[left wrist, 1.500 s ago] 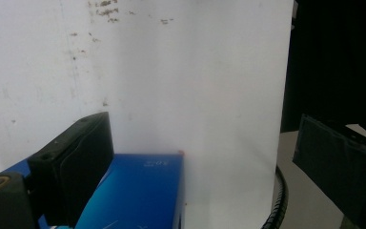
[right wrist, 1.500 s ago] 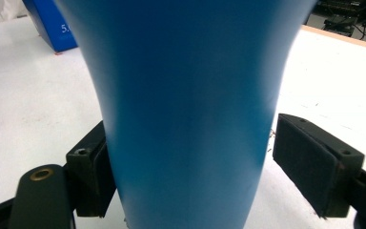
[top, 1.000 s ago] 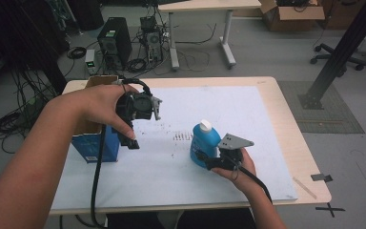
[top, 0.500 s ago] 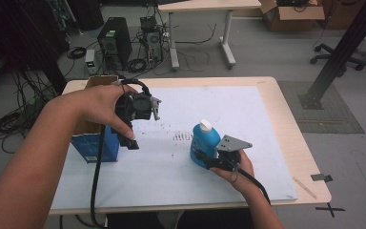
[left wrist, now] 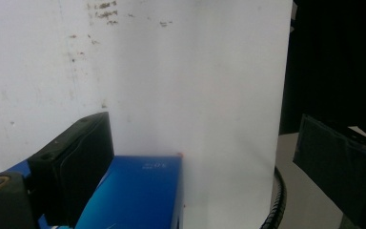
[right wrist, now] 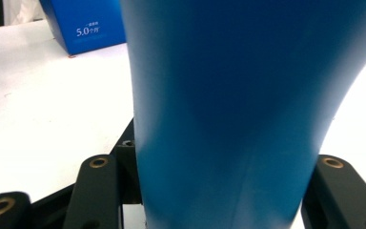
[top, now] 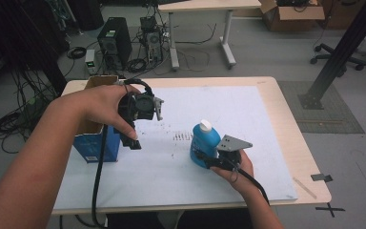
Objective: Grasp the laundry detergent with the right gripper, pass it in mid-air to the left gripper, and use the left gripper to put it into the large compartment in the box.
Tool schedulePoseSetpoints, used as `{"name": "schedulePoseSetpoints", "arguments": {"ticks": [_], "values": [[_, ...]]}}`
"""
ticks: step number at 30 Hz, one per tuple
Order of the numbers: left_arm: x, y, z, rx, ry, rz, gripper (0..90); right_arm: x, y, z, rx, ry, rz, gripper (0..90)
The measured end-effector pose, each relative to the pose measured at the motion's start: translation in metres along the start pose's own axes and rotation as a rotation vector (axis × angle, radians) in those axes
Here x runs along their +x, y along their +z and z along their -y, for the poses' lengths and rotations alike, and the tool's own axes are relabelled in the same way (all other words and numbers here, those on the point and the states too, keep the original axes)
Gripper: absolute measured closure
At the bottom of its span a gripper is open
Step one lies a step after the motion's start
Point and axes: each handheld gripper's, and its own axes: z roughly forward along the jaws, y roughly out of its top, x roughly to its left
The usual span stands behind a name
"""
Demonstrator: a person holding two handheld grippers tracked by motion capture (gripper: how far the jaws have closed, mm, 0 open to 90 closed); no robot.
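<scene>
Bottle (top: 205, 143): blue, white cap, stands up tall on the worktop, at 3 o'clock from the blue box (top: 95, 143).
Right gripper (top: 205, 160): jaws pinch the bottle low down.
Left gripper (top: 129, 140): jaws spread, one touching the box.

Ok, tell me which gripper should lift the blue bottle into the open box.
Right. The right gripper already has its jaws on either side of the blue bottle, which stands on the white sheet. The left gripper is beside the open box, one jaw against its blue side, holding nothing.
</scene>
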Motion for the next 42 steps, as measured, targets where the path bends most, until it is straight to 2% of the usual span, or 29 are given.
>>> {"name": "schedulePoseSetpoints", "arguments": {"ticks": [4,10,17,21,25,33,42], "values": [[-0.001,-0.004,0.001,-0.002,-0.001,-0.006,6.6,-0.003,-0.003,-0.003,0.004,0.005,-0.02,45.4],[-0.001,-0.01,0.001,-0.003,-0.006,-0.021,6.6,-0.008,-0.013,-0.023,0.004,-0.035,-0.069,45.1],[-0.004,-0.013,-0.002,-0.001,0.01,-0.015,6.6,-0.011,-0.021,-0.051,-0.01,-0.089,-0.161,44.9],[-0.005,-0.015,-0.006,0.004,0.018,-0.017,6.6,-0.008,-0.022,-0.064,-0.01,-0.122,-0.221,44.8],[-0.006,-0.016,-0.009,0.004,0.022,-0.017,6.5,-0.004,-0.019,-0.071,0.002,-0.163,-0.274,44.7],[-0.008,-0.017,-0.017,0.007,0.031,-0.011,6.4,0.004,-0.007,-0.072,0.016,-0.207,-0.39,44.7],[-0.01,-0.015,-0.026,0.014,0.05,-0.002,6.5,0.014,0.013,-0.07,0.033,-0.23,-0.493,44.6]]}}
